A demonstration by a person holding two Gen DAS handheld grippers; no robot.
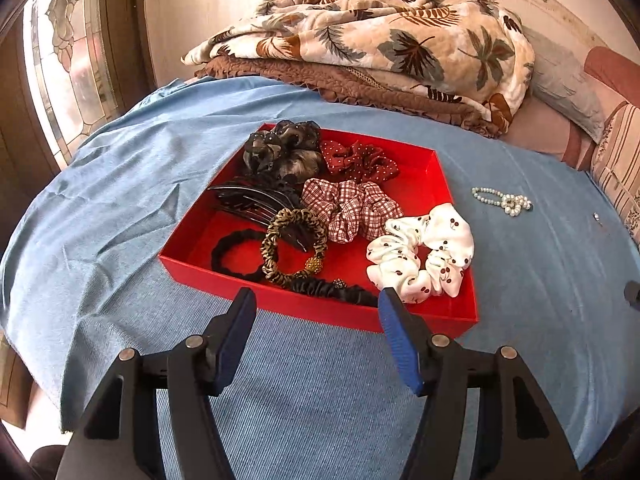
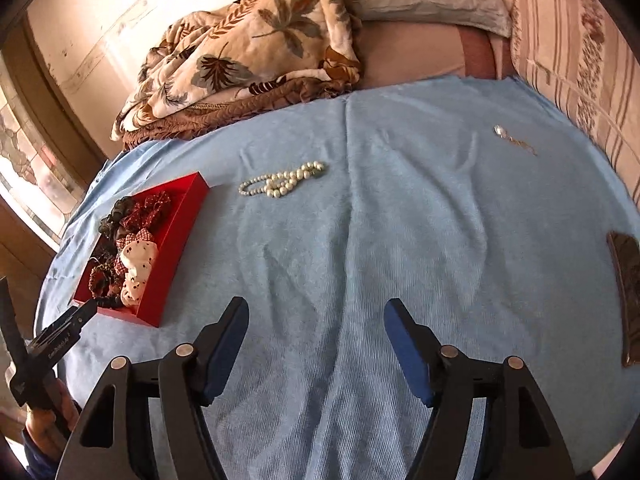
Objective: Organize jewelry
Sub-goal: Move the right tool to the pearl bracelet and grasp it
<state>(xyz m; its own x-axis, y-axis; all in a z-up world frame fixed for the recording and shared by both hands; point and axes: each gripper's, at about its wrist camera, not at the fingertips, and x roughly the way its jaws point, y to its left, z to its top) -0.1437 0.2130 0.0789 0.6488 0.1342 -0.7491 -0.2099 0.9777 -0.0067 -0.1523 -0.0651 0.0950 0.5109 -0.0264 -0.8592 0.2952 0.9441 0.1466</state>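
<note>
Both grippers hover with their blue-padded jaws spread wide and nothing between them. Left gripper [image 1: 318, 300] sits just short of the near wall of the shallow red cardboard box [image 1: 442, 184], which rests on the light blue ribbed cloth [image 1: 132, 184] and holds fabric scrunchies: a white cherry-print one [image 1: 422, 256], a red checked one [image 1: 352, 208], a red dotted one [image 1: 360, 160], plus a leopard-print hair tie [image 1: 296, 244] and a black comb clip [image 1: 252, 200]. Right gripper [image 2: 316, 312] hangs over bare cloth. Beyond it, a white pearl-bead bracelet [image 2: 282, 180] lies on the cloth just beside the box's right side, outside it. A small silvery chain piece [image 2: 514, 140] lies well apart, near the striped bedding [image 2: 580, 92].
</note>
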